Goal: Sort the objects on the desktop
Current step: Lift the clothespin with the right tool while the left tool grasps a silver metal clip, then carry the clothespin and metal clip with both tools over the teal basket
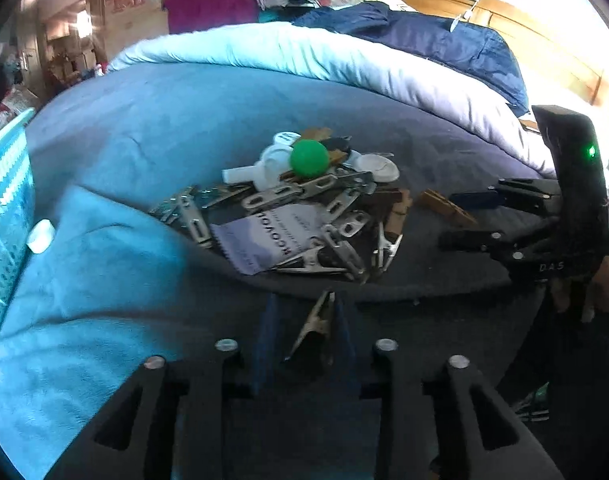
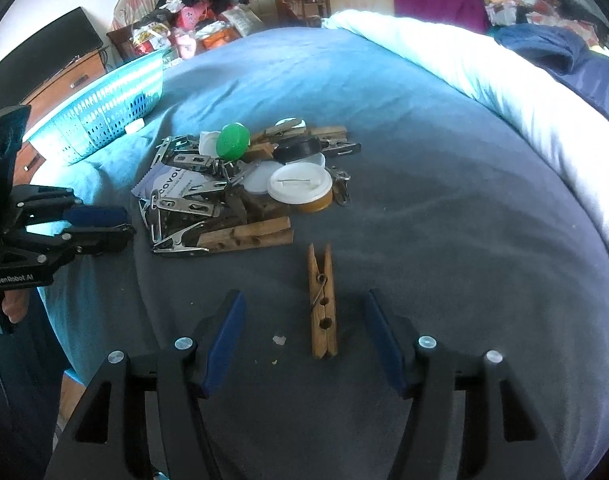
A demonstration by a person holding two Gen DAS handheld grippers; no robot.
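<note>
On the grey blanket, the right gripper stood open around a wooden clothespin; the left gripper pinched a metal clip.

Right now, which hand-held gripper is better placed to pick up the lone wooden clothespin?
Right. The right hand-held gripper stands open astride the wooden clothespin; the left hand-held gripper already holds a metal clip.

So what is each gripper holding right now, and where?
Left gripper is shut on a metal clip, gripped across its body. Right gripper is open; the wooden clothespin lies between its pads, unheld.
</note>
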